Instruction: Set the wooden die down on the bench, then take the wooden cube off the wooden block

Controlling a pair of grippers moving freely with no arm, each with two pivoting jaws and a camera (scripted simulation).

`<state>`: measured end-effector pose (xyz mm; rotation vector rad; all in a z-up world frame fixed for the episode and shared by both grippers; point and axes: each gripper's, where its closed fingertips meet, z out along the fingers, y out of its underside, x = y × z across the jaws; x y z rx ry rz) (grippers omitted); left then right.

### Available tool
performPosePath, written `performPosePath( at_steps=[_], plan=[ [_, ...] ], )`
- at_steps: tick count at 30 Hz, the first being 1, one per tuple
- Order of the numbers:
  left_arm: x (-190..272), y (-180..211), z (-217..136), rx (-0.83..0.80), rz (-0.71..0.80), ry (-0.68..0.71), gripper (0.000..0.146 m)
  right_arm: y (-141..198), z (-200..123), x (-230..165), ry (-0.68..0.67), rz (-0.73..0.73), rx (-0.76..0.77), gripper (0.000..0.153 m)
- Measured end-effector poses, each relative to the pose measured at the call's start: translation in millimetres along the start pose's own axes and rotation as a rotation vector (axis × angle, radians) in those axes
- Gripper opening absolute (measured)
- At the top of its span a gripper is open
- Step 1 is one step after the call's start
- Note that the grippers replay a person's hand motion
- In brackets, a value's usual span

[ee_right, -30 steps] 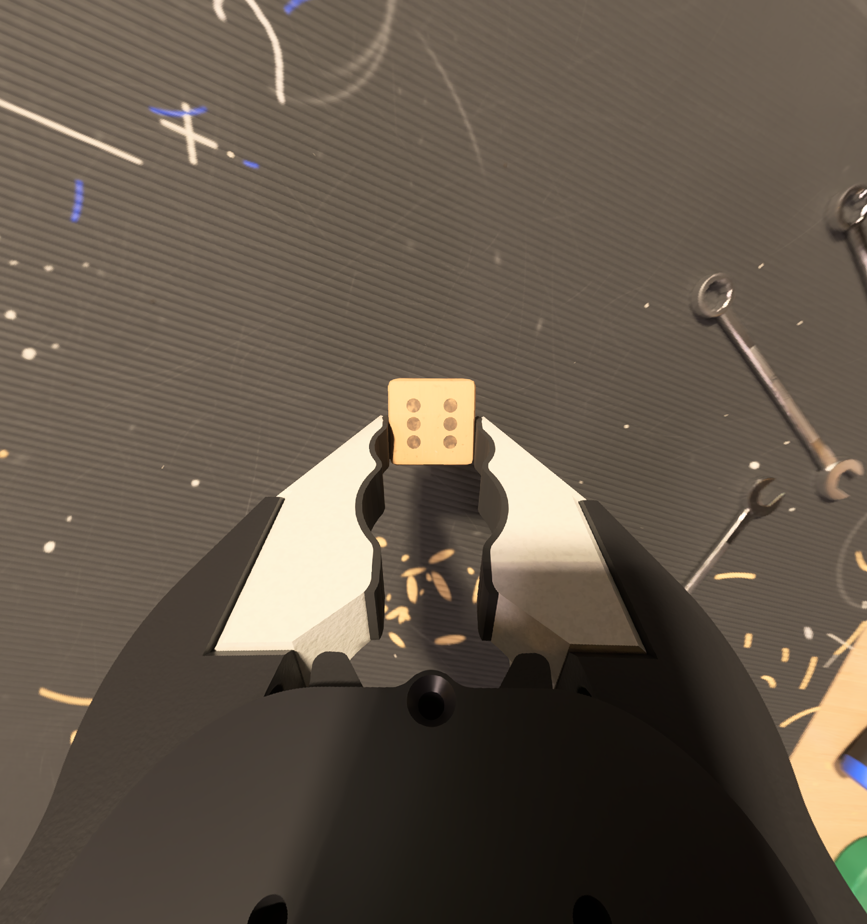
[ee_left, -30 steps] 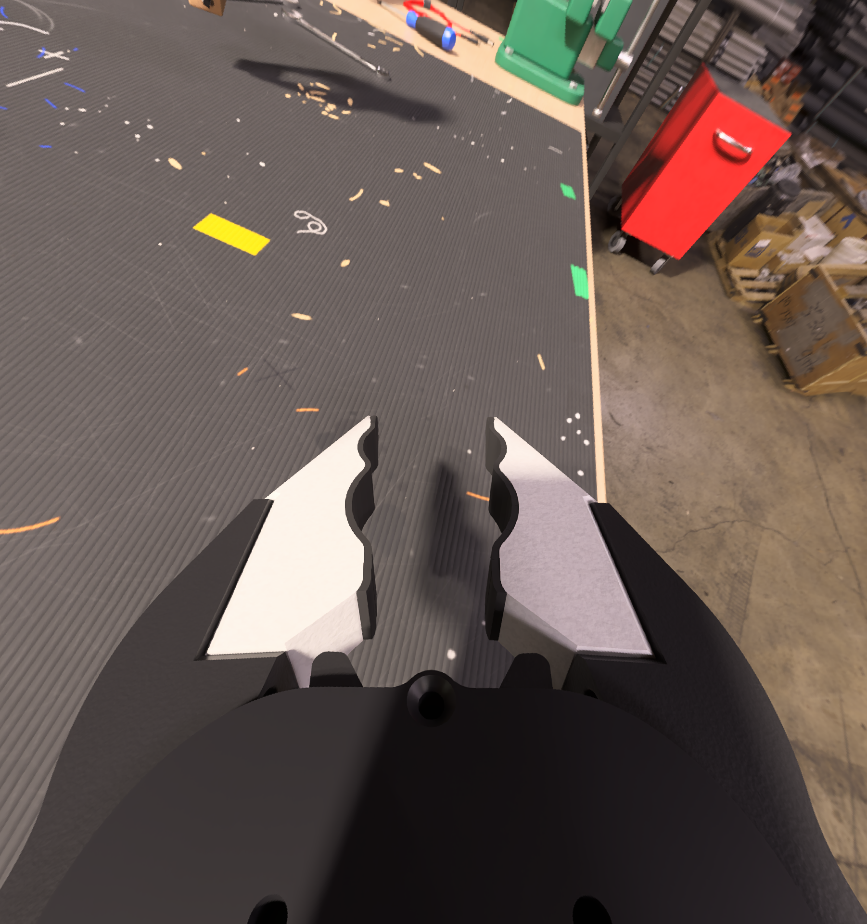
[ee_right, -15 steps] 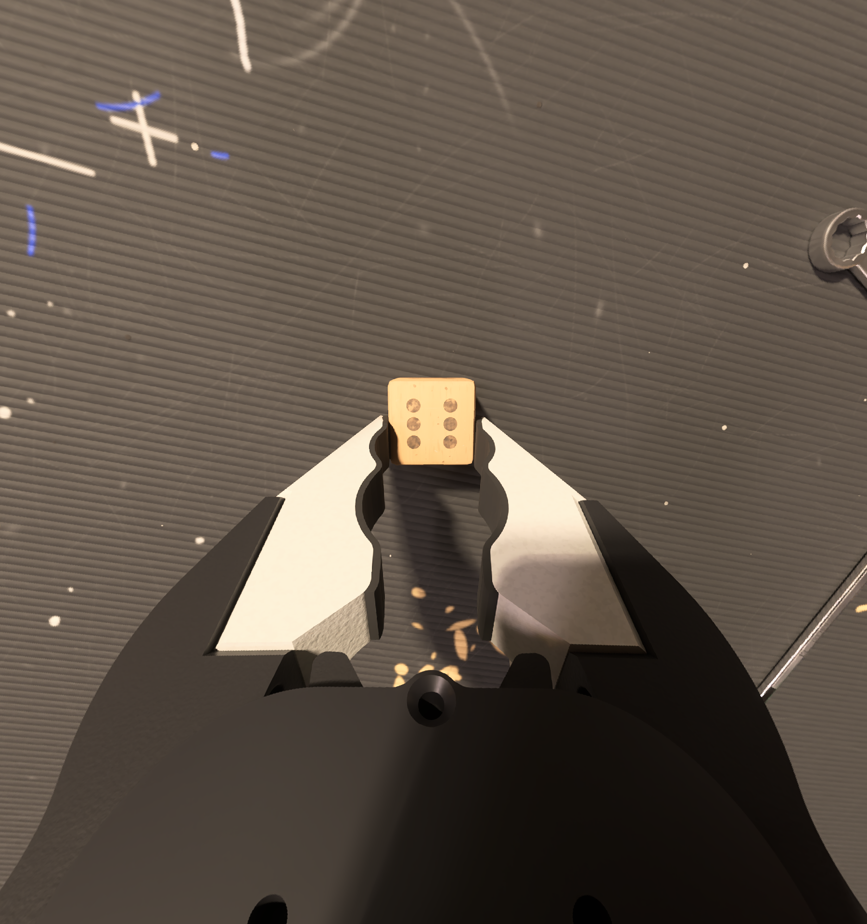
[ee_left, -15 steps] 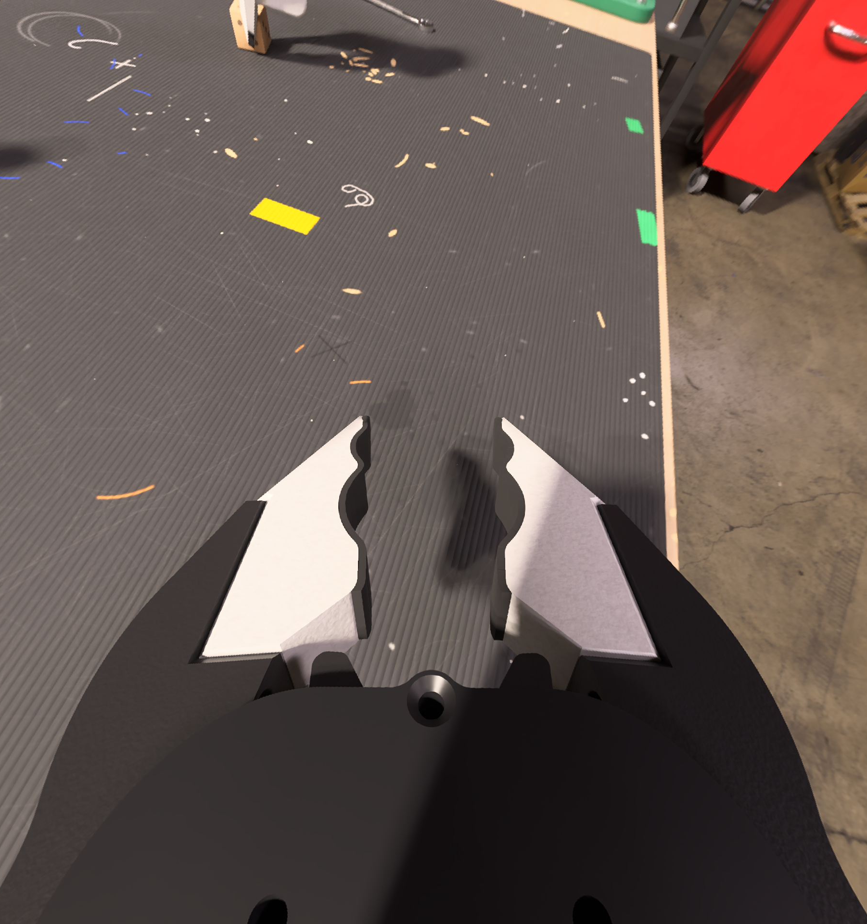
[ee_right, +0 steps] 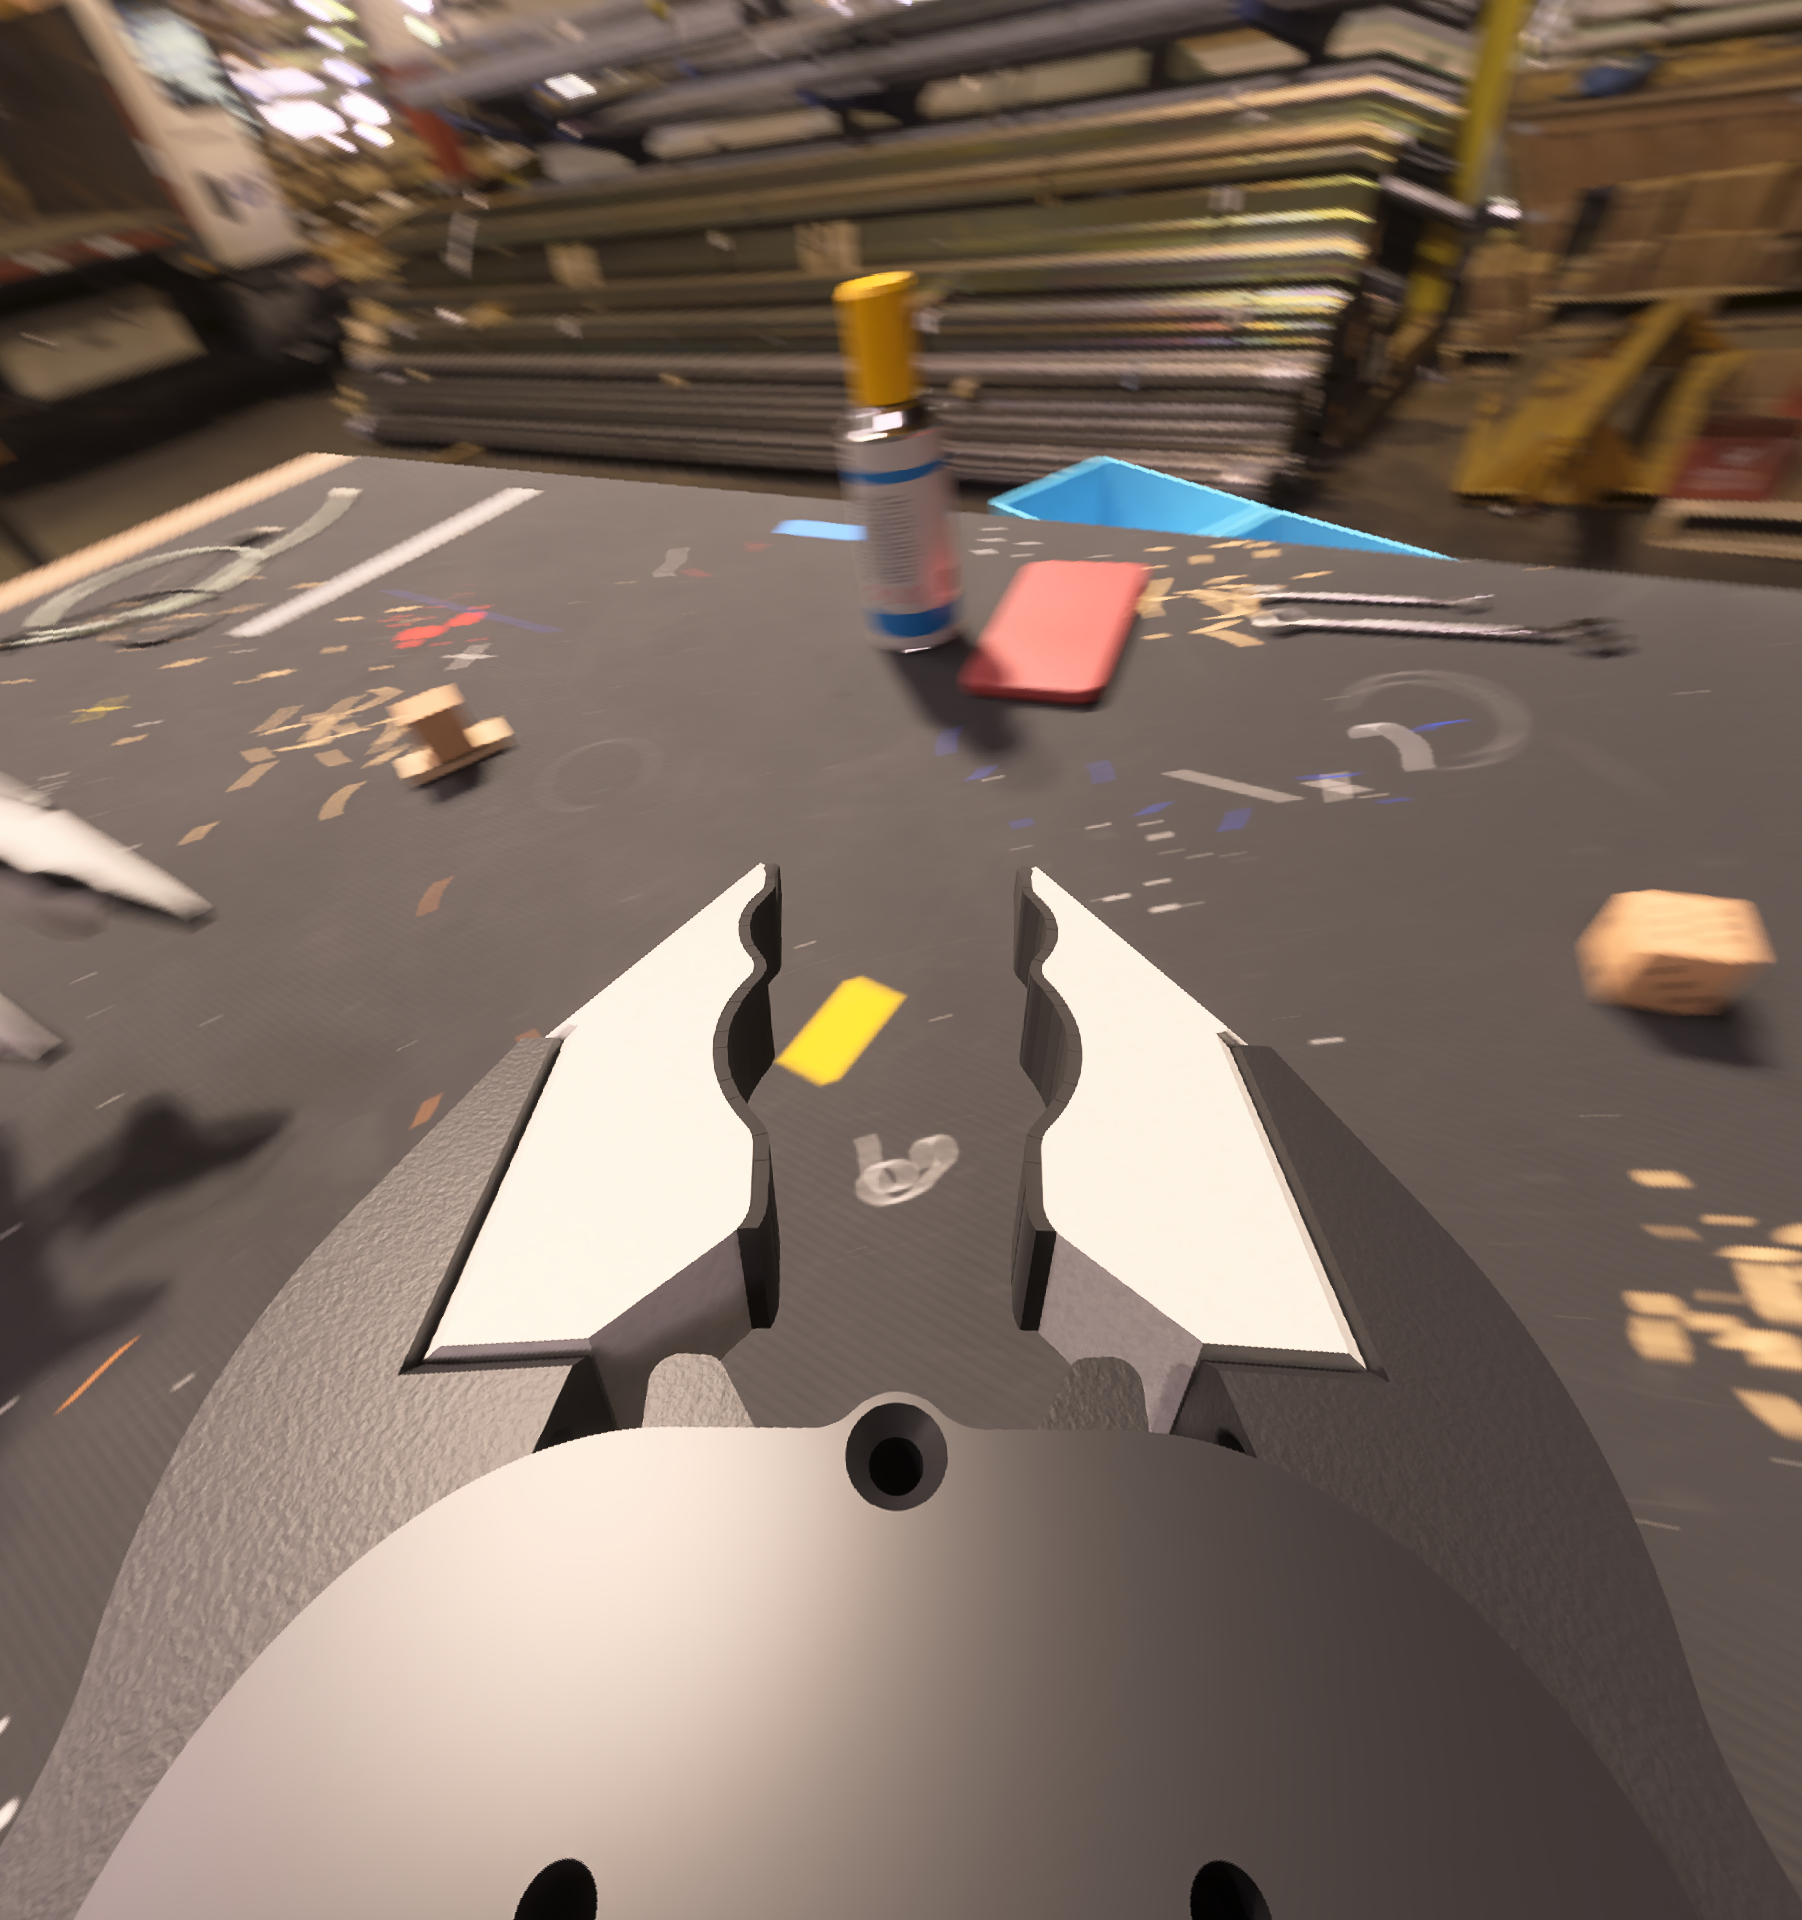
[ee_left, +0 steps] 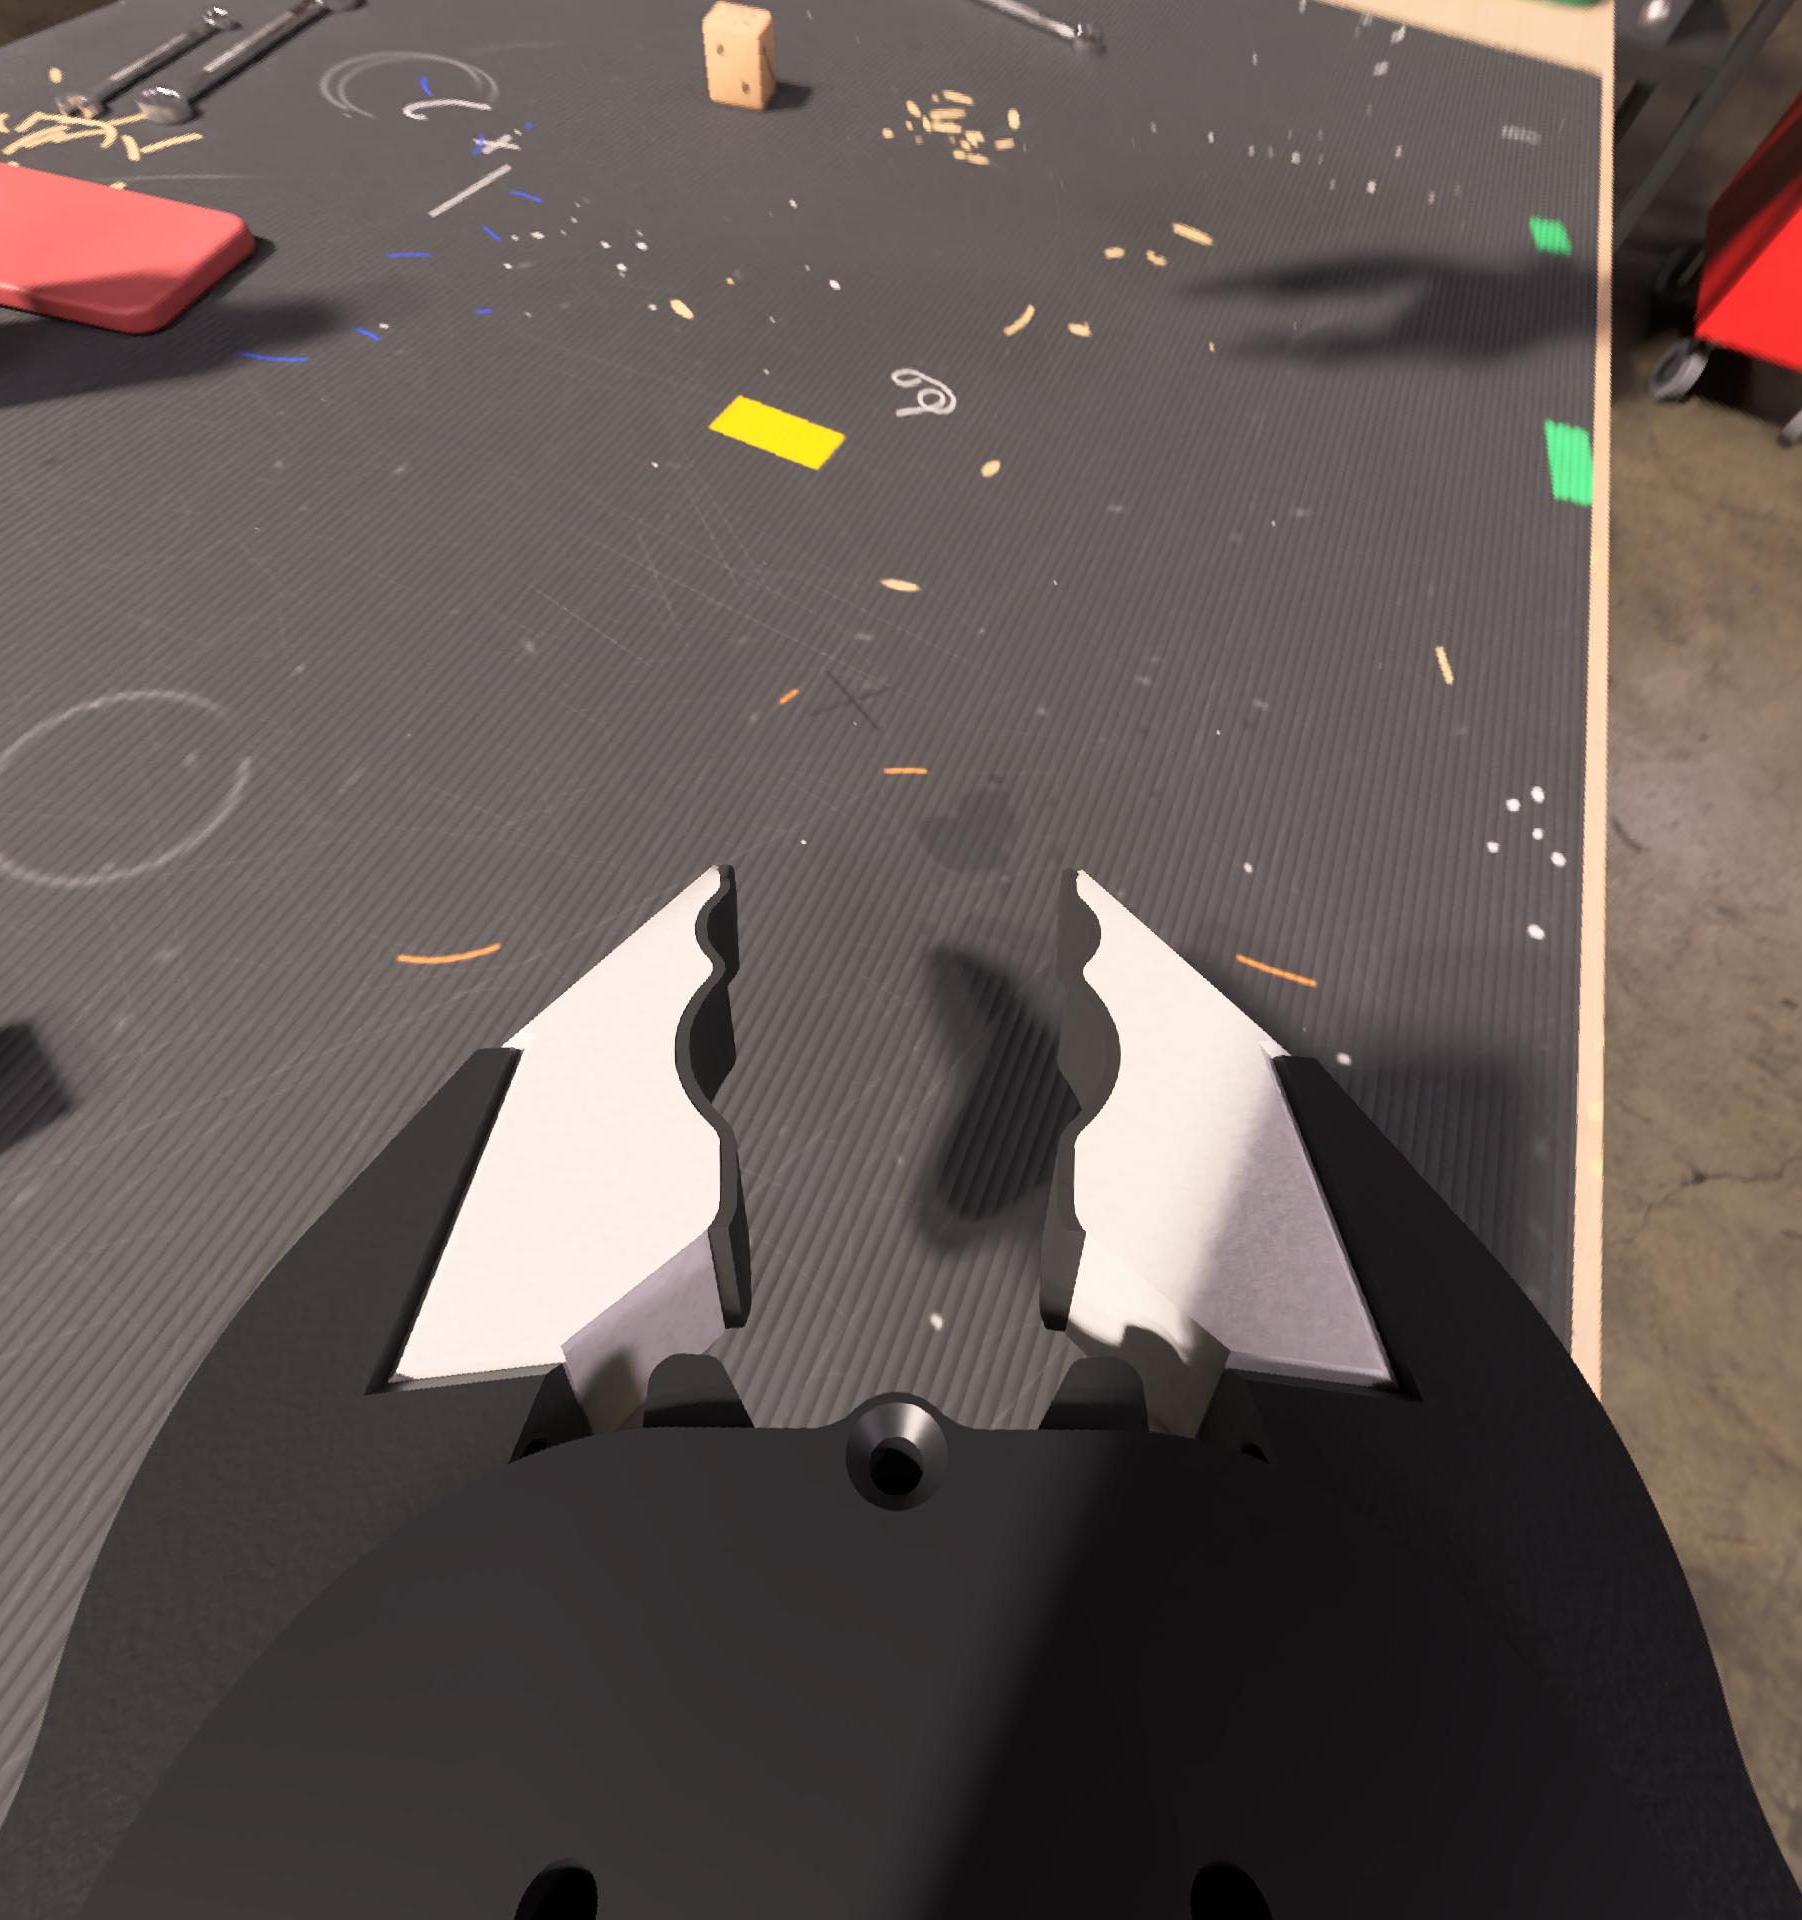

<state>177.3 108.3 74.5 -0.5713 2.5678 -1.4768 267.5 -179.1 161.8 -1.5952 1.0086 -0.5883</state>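
The wooden die [ee_right: 1674,951] sits free on the dark bench mat [ee_right: 1292,1039], right of the right gripper [ee_right: 895,883], whose fingers are spread and empty. The left gripper [ee_left: 897,883] is spread and empty too. Far left, the wooden cube [ee_right: 429,724] rests on its wooden block [ee_right: 466,750] (both blurred) — probably light, rigid and smooth-faced, so pinch two opposite flat sides squarely.

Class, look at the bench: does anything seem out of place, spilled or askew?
Wood shavings lie scattered across the bench. The red slab by the spray can seems to sit raised, with a shadow under it. The die rests on the bench; nothing looks damaged.
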Motion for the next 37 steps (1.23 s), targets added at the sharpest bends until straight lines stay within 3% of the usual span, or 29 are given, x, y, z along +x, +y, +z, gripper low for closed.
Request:
performPosePath(
  at_steps=[3,5,9,13,18,25,27,32,37],
  plan=[
    [-8,-3,-5,0.014,-0.058,0.023,0.061,43,1,-55,-0.104,-0.033,0.049,0.045],
    [-18,-10,-16,0.009,-0.096,0.029,0.061,60,0,-70,-0.109,-0.135,0.052,0.045],
    [-70,-41,-49,0.053,-0.203,-0.067,0.062,62,-4,-79,-0.094,-0.278,0.056,0.045],
    [-167,-25,-75,-0.192,-0.445,-0.431,0.053,67,-1,-87,-0.161,-0.204,0.068,0.041],
    [-216,3,-49,-0.412,-0.646,-0.423,0.054,76,5,-94,-0.204,-0.210,0.018,0.042],
    [-238,44,-24,-0.730,-0.581,-0.539,0.049,79,3,-113,-0.352,-0.127,-0.007,0.043],
    [-238,49,-23,-0.759,-0.579,-0.534,0.037,79,2,-111,-0.345,-0.137,-0.004,0.043],
    [-244,42,-37,-0.662,-0.603,-0.518,0.032,77,0,-101,-0.294,-0.139,0.005,0.042],
    [-244,6,-63,-0.248,-0.757,-0.333,0.032,75,4,-88,-0.248,-0.146,0.011,0.042]
  ],
)
